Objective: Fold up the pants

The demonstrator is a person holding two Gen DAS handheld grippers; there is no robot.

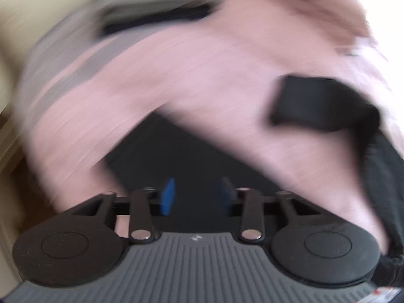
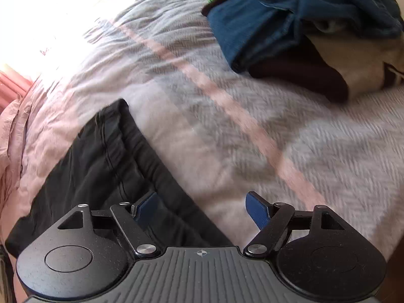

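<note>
Bed cover (image 2: 227, 116) carries everything. Clothes pile (image 2: 303, 25) sits near its far edge. Black pants (image 2: 101, 166) lie toward its left edge. Your right gripper (image 2: 202, 212) gapes wide, empty. Your left gripper (image 1: 197, 194) part-spread over pants, gripping nothing.

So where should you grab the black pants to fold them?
Probably the far corner of the black pants, where the seamed edge ends on the bedspread. That edge lies flat with free blanket past it, so the open right tool can come down from above and pinch the layers.
</note>
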